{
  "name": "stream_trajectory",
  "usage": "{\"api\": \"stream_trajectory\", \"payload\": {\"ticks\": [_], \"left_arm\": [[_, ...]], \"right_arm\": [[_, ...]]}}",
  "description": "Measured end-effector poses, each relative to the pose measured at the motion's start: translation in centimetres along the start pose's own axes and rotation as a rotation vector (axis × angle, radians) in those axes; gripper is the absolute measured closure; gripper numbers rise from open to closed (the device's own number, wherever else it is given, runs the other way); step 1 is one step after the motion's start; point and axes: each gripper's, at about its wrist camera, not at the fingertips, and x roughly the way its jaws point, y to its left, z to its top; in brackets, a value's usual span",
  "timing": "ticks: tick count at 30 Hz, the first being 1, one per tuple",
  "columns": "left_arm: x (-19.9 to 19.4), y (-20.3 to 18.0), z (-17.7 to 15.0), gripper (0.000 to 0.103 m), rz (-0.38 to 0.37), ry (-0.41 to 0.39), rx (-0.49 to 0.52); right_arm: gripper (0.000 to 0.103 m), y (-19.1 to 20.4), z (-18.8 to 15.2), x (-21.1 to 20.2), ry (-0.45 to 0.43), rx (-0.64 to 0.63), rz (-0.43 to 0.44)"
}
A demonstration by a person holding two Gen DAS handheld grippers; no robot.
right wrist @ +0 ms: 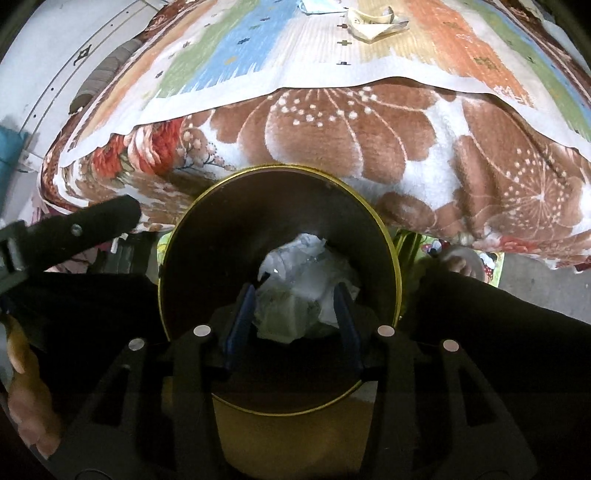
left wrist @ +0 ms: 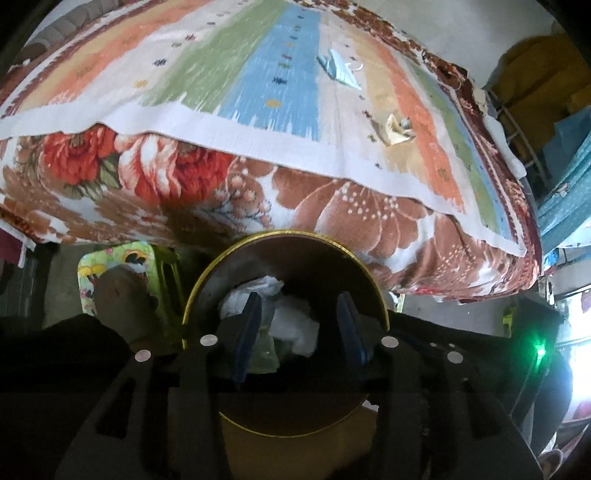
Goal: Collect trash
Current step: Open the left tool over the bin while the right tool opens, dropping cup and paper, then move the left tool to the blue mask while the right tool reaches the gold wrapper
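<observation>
A round dark bin with a gold rim (left wrist: 280, 233) (right wrist: 280, 167) stands on the floor against the bed. Crumpled white paper and clear plastic (left wrist: 291, 317) (right wrist: 303, 280) lie at its bottom. My left gripper (left wrist: 299, 299) hangs over the bin's mouth, open, its blue pads apart and pressing on nothing. My right gripper (right wrist: 294, 288) hangs over the same bin, also open, with the trash showing below between its fingers. On the striped bedspread lie a light blue wrapper (left wrist: 340, 68) and a crumpled yellowish paper (left wrist: 397, 129) (right wrist: 373, 24).
The bed carries a flowered brown blanket (left wrist: 351, 221) (right wrist: 351, 129) that hangs down right behind the bin. A green patterned stool (left wrist: 122, 266) stands beside the bin. A black bar of the other tool (right wrist: 92, 221) reaches in at the left, and a hand (right wrist: 26, 369) shows below it.
</observation>
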Motion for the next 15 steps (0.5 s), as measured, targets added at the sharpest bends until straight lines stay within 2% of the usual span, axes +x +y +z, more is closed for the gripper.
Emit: {"api": "stream_trajectory", "payload": {"ticks": [3,5,7,10,15], "left_arm": [[-0.8,0.0,0.9,0.055,-0.009,-0.02,0.002],[-1.5,-0.4,1.4,0.046,-0.021,-0.037,0.019],[-2.6,-1.0,2.1,0.04,-0.04,-0.069,0.049],[-4.0,-1.5,3.0,0.034,-0.055,-0.121,0.076],[-5.2,-2.2,4.6,0.024,-0.063,-0.177,0.105]], "right_arm": [[0.057,-0.1,0.5,-0.5,-0.013,0.001,0.003],[0.053,0.3,0.8,-1.1,-0.033,-0.016,0.017],[0.046,1.1,1.2,-2.3,-0.079,-0.061,0.008],[0.042,1.5,1.9,-3.8,-0.144,-0.094,-0.03],[0.037,0.9,3.3,-6.0,-0.216,-0.084,-0.012]]}}
